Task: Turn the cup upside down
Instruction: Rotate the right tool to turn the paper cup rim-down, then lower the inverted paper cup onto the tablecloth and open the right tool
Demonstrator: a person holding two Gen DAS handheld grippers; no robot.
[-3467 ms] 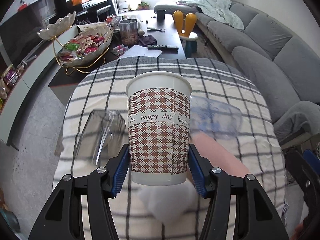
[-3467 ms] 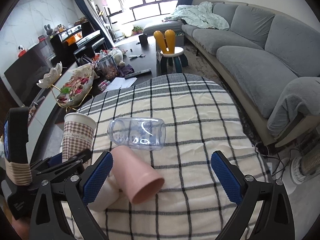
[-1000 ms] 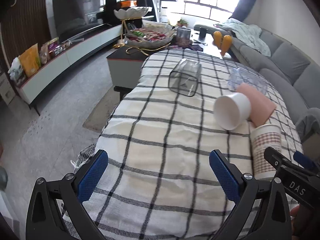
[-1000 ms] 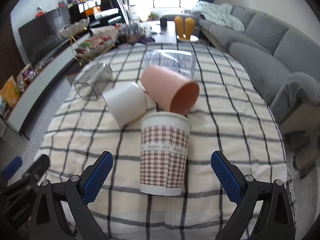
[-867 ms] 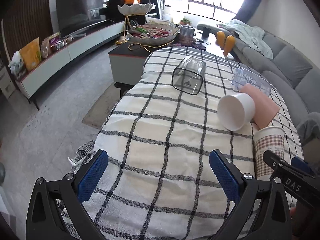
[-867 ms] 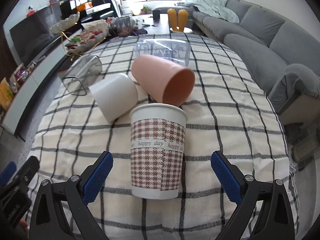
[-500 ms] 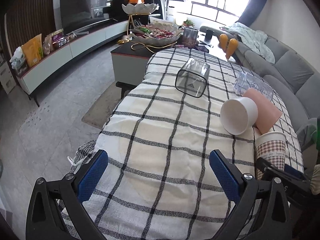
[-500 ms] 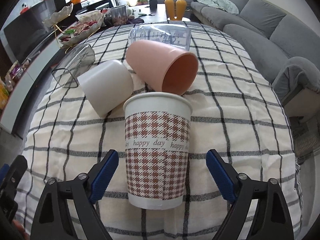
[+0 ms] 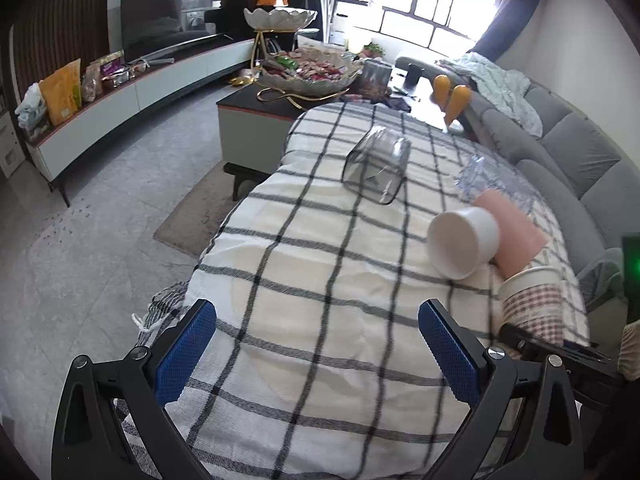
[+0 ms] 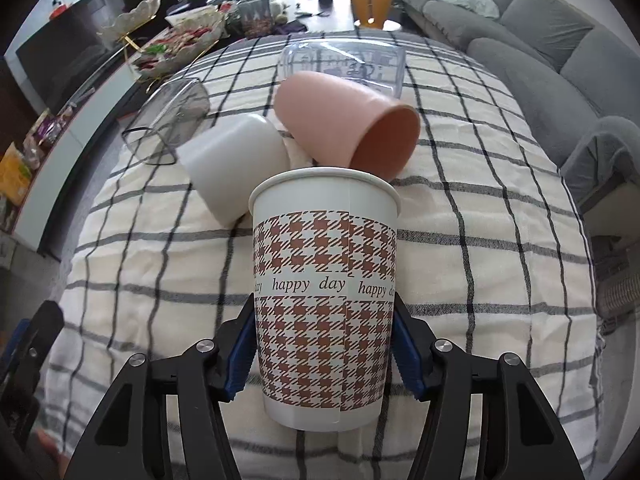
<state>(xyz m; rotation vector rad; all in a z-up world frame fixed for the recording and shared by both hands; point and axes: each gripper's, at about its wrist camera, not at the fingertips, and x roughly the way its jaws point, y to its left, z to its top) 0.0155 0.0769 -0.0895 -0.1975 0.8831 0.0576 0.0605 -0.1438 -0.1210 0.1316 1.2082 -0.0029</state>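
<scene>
A paper cup (image 10: 324,292) with a brown houndstooth pattern and the words "happy day" stands upright, mouth up, on the checked cloth. My right gripper (image 10: 325,354) is shut on its lower half, one blue pad on each side. The cup also shows in the left wrist view (image 9: 536,300) at the right edge. My left gripper (image 9: 318,354) is open and empty over the cloth, to the left of the cup.
A white cup (image 10: 234,164), a pink cup (image 10: 344,120), a clear jar (image 10: 344,62) and a clear square container (image 10: 168,124) lie on their sides behind the paper cup. The table's left edge (image 9: 224,232) drops to the floor. A grey sofa (image 10: 560,40) stands at the right.
My right gripper has moved in around the paper cup and shut on it. My left gripper has stayed open and drifted slightly forward.
</scene>
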